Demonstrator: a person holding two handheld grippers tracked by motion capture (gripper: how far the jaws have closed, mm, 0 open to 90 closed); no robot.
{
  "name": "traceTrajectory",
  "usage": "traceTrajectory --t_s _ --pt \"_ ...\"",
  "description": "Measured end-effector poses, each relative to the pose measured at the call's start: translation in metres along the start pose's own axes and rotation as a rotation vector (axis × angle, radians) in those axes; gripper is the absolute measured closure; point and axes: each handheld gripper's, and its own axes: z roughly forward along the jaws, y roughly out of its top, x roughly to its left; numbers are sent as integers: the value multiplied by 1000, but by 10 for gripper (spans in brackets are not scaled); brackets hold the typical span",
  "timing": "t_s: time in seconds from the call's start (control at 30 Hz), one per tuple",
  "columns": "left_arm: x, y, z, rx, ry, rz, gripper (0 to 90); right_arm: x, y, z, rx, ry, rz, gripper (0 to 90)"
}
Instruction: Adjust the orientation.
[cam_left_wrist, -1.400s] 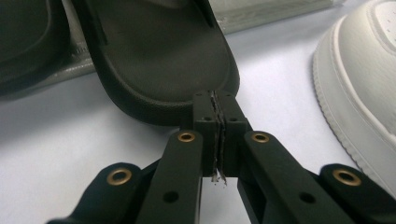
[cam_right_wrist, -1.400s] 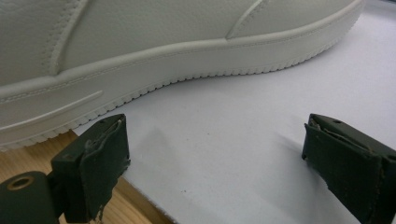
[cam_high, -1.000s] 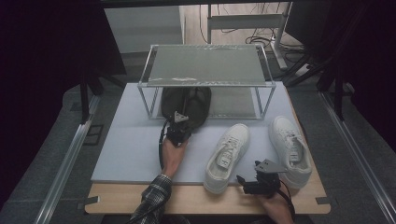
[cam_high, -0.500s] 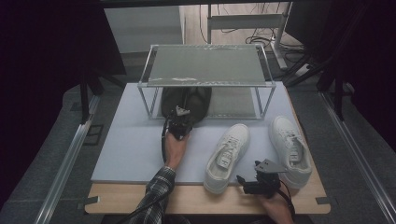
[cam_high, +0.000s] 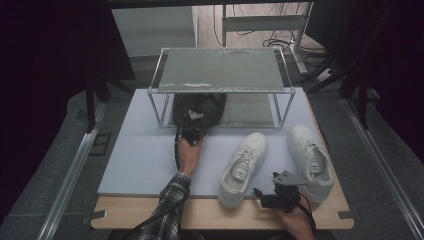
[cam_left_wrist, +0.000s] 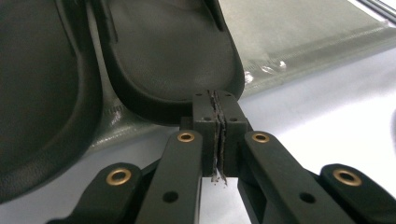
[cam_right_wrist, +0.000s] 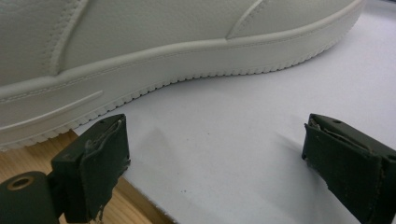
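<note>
Matt black rubbery shoe (cam_left_wrist: 173, 56)

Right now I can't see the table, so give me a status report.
Left hand-held gripper shut at black shoe's rim, under rack. Right hand-held gripper open beside white shoe. Nothing in the way.

1. The black shoe (cam_left_wrist: 173, 51) is dark, matte and smooth, with a rounded heel rim. It lies flat on the lower shelf of the rack (cam_high: 220, 90), heel toward the near side, its rim pinched at the heel.
2. A second black shoe (cam_left_wrist: 42, 102) lies just beside it on the left, parallel, under the rack's left half.
</note>
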Motion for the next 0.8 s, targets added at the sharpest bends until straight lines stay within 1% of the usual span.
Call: traceTrajectory --t_s 0.2,0.3,0.43,0.67,0.8 --pt "1 1 2 -10 -6 -7 874 0 0 0 -1 3 1 79" --pt "2 1 1 -6 -13 0 854 0 0 0 -2 4 1 79" --pt "3 0 -5 -15 -28 -3 854 0 0 0 -2 5 0 80" --pt "1 -3 -15 -22 -54 13 834 0 0 0 -1 4 0 80" --pt "0 -5 -21 -13 -62 26 804 0 0 0 0 3 -1 79"
